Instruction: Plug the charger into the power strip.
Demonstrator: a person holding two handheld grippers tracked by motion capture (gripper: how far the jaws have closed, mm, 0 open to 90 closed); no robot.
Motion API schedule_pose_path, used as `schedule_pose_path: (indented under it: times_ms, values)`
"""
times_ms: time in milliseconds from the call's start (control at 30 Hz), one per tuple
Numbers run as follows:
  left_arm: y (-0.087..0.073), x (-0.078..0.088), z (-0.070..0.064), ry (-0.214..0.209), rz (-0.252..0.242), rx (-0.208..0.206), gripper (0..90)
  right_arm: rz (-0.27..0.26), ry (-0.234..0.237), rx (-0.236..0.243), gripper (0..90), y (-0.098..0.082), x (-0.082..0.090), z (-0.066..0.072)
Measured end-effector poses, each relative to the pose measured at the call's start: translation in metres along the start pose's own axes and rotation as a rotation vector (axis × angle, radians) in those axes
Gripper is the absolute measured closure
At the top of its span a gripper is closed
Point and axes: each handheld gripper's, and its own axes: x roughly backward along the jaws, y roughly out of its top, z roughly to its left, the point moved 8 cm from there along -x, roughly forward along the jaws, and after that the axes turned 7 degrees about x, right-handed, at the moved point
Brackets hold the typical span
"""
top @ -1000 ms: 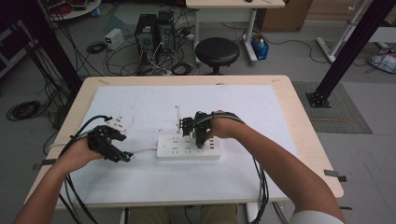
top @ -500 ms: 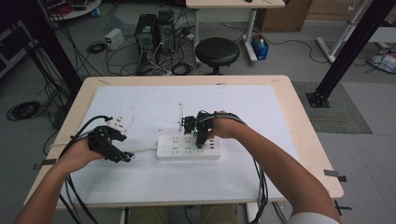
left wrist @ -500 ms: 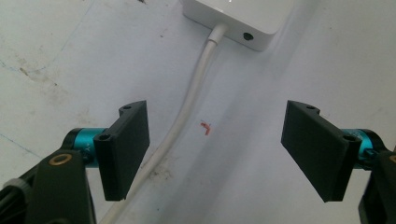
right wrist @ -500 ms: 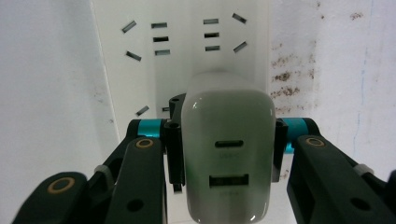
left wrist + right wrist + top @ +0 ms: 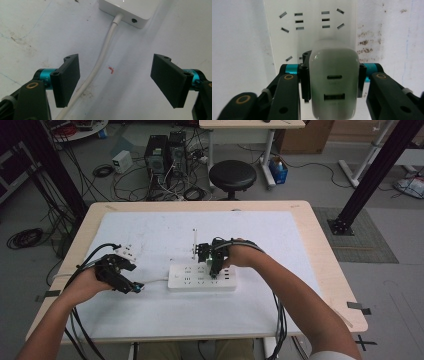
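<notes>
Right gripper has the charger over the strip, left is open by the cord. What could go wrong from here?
1. The charger hides the sockets beneath it, so its pins may miss the slots and jam against the strip.
2. Nothing holds the strip: the left gripper is open, straddling the cord without touching it, so a push may slide the strip.
3. The right gripper clamps only the charger's sides; it may twist between the fingers under pressure.

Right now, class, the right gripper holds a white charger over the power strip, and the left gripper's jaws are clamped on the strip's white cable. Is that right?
Not quite. In the left gripper view the left gripper has its jaws wide open, the cable lying loose between them. The right gripper does hold the charger over the power strip.
</notes>
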Motion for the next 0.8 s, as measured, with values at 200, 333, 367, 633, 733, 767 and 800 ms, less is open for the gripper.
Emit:
schedule_pose_path:
  times_ms: [200,333,367,633,733,767,800]
  values:
    - [-0.002,0.001,0.001,0.002,-0.005,0.003,23.6,-0.062,-0.01,-0.043,42.3,-0.003,0.009,0.0]
    - [-0.005,0.003,0.001,0.003,-0.007,-0.001,23.6,-0.113,-0.048,-0.044,56.5,0.003,0.019,-0.002]
    - [-0.006,0.002,0.001,0.003,-0.008,0.006,23.6,-0.108,-0.05,-0.038,59.7,0.004,0.022,-0.001]
    - [-0.006,0.001,0.0,-0.002,-0.008,0.001,23.6,-0.016,-0.056,-0.019,62.1,0.008,0.021,0.003]
    - [-0.005,0.0,0.0,-0.005,-0.01,0.004,23.6,0.026,-0.056,-0.009,62.2,0.008,0.019,0.004]
    - [-0.004,0.0,0.001,-0.004,-0.008,0.0,23.6,0.033,-0.065,-0.003,62.4,0.009,0.018,0.005]
    - [-0.004,-0.001,-0.001,-0.006,-0.014,0.004,23.6,0.037,-0.069,0.012,62.5,0.009,0.017,0.005]
